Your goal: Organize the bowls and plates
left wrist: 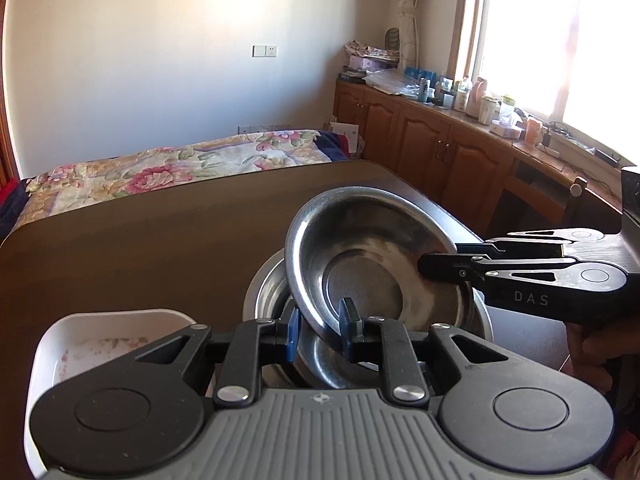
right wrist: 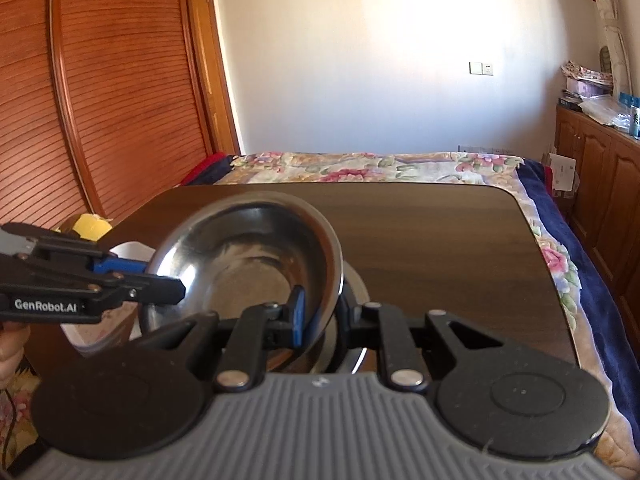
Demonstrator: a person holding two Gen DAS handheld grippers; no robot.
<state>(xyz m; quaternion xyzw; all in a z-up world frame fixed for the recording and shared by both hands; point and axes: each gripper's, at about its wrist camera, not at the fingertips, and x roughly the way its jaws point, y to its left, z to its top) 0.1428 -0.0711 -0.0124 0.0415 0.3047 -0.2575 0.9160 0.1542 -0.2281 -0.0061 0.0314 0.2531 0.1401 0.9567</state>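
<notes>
Steel bowl (left wrist: pixel 372 256) is tilting above a second steel bowl (left wrist: pixel 268 292) that is resting on the dark table (left wrist: pixel 140 240). I am pinching its rim from two sides: my left gripper (left wrist: pixel 320 328) is clamping the near edge, and my right gripper (right wrist: pixel 320 308) is closing on the opposite edge, one finger inside the bowl, one outside. It is looking light, stiff and slick, so I am judging the thin rim the only sound place to hold. A white dish (left wrist: pixel 100 344) is sitting just beside the stack, on my left.
</notes>
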